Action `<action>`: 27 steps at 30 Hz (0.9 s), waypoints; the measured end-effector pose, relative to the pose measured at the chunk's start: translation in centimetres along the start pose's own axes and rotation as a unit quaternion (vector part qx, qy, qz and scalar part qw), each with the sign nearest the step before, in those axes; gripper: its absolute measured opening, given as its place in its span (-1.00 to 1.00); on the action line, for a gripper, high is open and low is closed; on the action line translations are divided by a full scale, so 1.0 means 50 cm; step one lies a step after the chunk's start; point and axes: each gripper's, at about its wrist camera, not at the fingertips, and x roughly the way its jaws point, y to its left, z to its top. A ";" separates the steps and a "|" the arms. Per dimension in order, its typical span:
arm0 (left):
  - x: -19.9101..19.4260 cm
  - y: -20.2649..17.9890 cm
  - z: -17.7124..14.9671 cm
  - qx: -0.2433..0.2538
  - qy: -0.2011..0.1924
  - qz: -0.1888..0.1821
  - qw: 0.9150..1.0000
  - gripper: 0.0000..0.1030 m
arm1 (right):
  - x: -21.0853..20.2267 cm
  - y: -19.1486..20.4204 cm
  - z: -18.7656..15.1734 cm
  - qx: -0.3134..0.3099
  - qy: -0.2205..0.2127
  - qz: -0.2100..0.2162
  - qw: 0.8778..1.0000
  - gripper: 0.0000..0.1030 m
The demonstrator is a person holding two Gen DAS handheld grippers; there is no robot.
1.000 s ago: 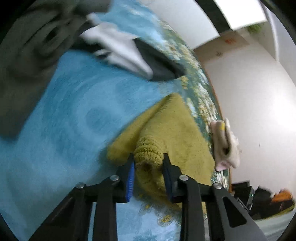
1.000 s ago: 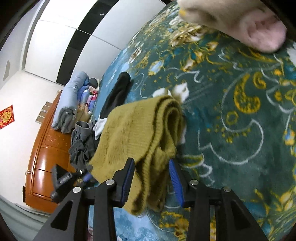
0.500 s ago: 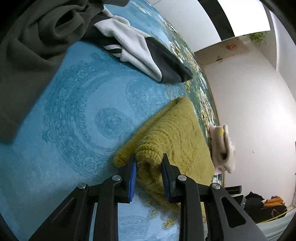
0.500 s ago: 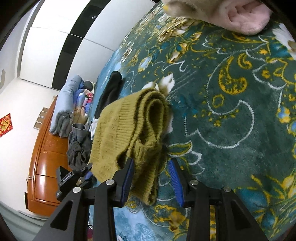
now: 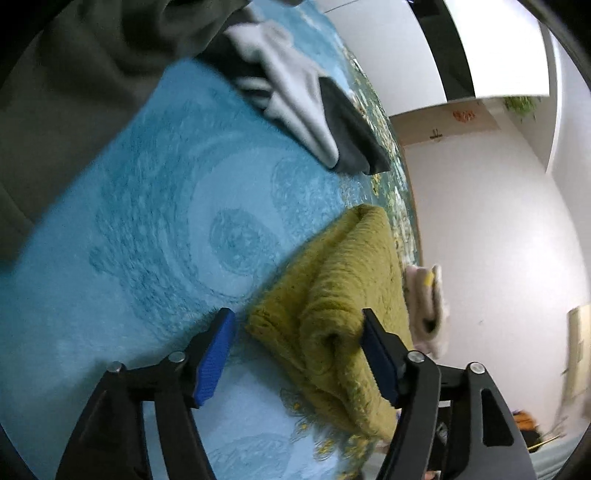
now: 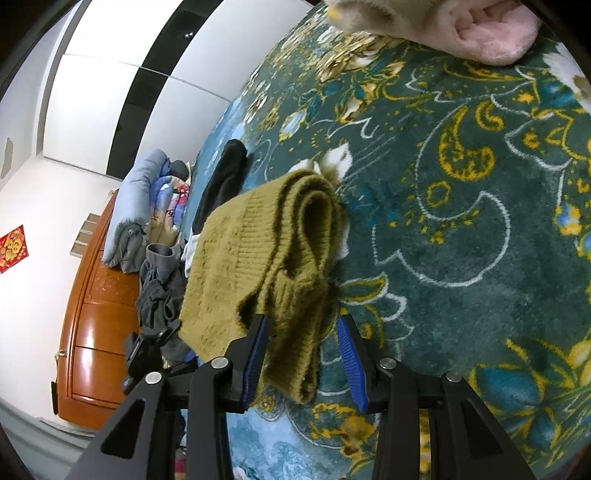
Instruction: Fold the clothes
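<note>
L gripper (image 5: pixel 297 341) sat wide open, both blue pads clear of any grip; the R-side pad only brushed the rolled edge of the mustard knit sweater (image 5: pixel 343 295), nothing pinched. R gripper (image 6: pixel 301 347) was also spread apart, jaws straddling a hanging fold of the same sweater (image 6: pixel 258 258) w/o closing on it, as far as the R wrist view showed.

Largest first: the teal patterned blanket (image 6: pixel 461 221) covered the whole work surface, pale blue swirl part under the L gripper (image 5: pixel 166 221). On it, upper L in the L wrist view, a dark olive garment (image 5: pixel 74 92) lay bunched, and next to it a grey-white and black garment (image 5: pixel 310 110), both unfolded. The sweater lay mid-blanket, doubled over into a thick bundle w/ several layers showing at its near end. Beyond it a small cream-and-pink fluffy item (image 6: pixel 461 29) rested near the blanket edge; looked already rolled up, but can't be sure.

Progress, as a judgement: sweater approx. folded and set down, maybe needing a tidy of the loose flap. Fluffy item prob. done. At least two garments left, plus a grey heap (image 6: pixel 159 288) by the wooden headboard (image 6: pixel 96 314).
</note>
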 end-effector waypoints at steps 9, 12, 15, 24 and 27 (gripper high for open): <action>0.027 -0.008 -0.003 -0.003 -0.005 -0.025 1.000 0.41 | -0.002 0.000 -0.010 0.005 0.002 0.005 1.000 -0.17; 0.025 -0.012 -0.009 -0.007 -0.013 -0.010 1.000 0.26 | -0.007 0.000 -0.015 0.006 0.002 0.010 1.000 -0.17; 0.026 -0.012 -0.018 -0.013 -0.022 0.007 1.000 -0.02 | -0.015 -0.002 -0.020 0.008 -0.001 0.013 1.000 -0.17; -0.036 -0.069 -0.086 -0.009 -0.060 0.042 0.997 -0.28 | -0.051 0.001 -0.030 0.005 -0.012 0.034 0.999 -0.17; -0.078 -0.106 -0.145 0.011 -0.072 0.058 0.996 -0.29 | -0.057 0.004 -0.037 0.000 -0.012 0.042 0.999 -0.17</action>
